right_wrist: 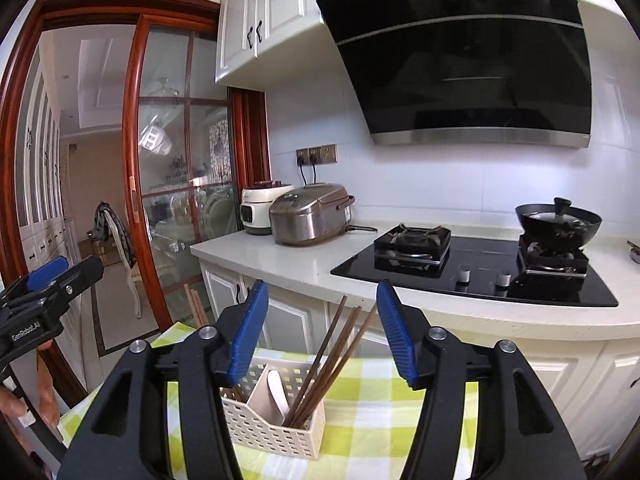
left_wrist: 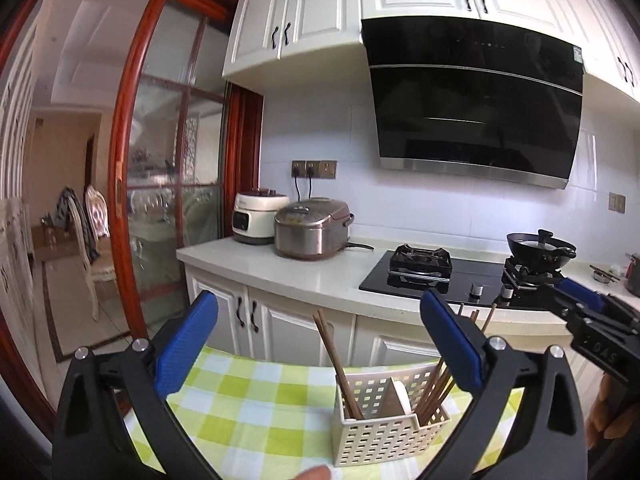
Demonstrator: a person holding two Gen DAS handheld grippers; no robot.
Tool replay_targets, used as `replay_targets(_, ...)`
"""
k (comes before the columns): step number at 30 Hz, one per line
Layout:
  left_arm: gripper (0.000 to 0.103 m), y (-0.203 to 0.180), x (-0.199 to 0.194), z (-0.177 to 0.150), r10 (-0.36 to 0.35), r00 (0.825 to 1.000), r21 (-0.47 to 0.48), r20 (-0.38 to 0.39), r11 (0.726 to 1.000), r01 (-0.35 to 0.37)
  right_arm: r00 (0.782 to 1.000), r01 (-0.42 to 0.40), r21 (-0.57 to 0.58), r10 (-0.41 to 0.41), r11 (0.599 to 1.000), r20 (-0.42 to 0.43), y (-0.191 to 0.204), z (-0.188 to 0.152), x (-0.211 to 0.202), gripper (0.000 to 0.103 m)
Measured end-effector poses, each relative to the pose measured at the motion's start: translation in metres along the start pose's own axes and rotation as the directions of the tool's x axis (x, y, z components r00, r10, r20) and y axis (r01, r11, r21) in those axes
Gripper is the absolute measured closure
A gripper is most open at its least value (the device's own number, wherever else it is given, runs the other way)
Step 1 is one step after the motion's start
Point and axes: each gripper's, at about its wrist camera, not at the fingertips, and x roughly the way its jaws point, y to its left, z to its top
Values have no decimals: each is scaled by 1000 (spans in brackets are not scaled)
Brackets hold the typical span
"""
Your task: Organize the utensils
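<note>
The cream perforated plastic basket (left_wrist: pixel 390 420) stood near the far edge of the green-checked tablecloth (left_wrist: pixel 248 400), brown wooden chopsticks (right_wrist: pixel 324 364) inside — left gripper (left_wrist: pixel 320 344) and right gripper (right_wrist: pixel 320 332) released, empty, above it.

Brown chopsticks (right_wrist: pixel 324 368) and white spoon (right_wrist: pixel 278 394) stand in cream slotted basket (right_wrist: pixel 276 436).

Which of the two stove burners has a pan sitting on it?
The right-hand burner, farther from the rice cooker, carries the lidded black pan. The left burner is bare.
</note>
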Motion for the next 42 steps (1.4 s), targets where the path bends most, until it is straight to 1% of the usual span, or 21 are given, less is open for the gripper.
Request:
replay_targets(4, 5, -7, -24, -3, 25, 999, 38, 26, 999, -26, 1000, 2, -13, -2, 1000, 19, 0, -2, -26, 30)
replay_targets(5, 5, -8, -28, -4, 29, 999, 41, 25, 999, -30, 1000, 3, -15, -2, 1000, 23, 1, -4, -34, 26)
replay_targets(6, 5, -8, -34, -7, 33, 999, 41, 22, 999, -34, 1000, 0, -16, 1, 1000, 22, 2, -5, -39, 24)
replay_targets(8, 5, -8, -42, -14, 25, 1000, 27, 15, 999, -25, 1000, -8, -19, 9, 1000, 18, 4, -13, -51, 18)
replay_targets(10, 5, -7, -50, -22, 8, 1000, 14, 6, 1000, -8, 1000, -5, -25, 6, 1000, 10, 8, -22, -62, 18)
replay_targets(14, 5, -12, -67, -45, 10, 1000, 39, -13, 999, -10, 999, -17, -18, 16, 1000, -35, 12, -47, -72, 18)
replay_targets(19, 5, -14, -79, -74, -41, 997, 50, -70, 998, 45, 994, -40, 13, 41, 999, -103, 13, -74, -75, 18)
replay_targets(23, 5, -15, -85, -94, -51, 992, 51, -116, 997, 57, 987, -46, 7, 46, 999, -152, 15, -93, -75, 18)
replay_targets(26, 5, -17, -86, -105, -53, 988, 64, -143, 996, 63, 984, -54, 5, 54, 999, -168, 17, -101, -76, 18)
replay_targets(42, 5, -17, -83, -110, -65, 984, 68, -164, 995, 77, 981, -76, -17, 72, 997, -181, 23, -104, -78, 18)
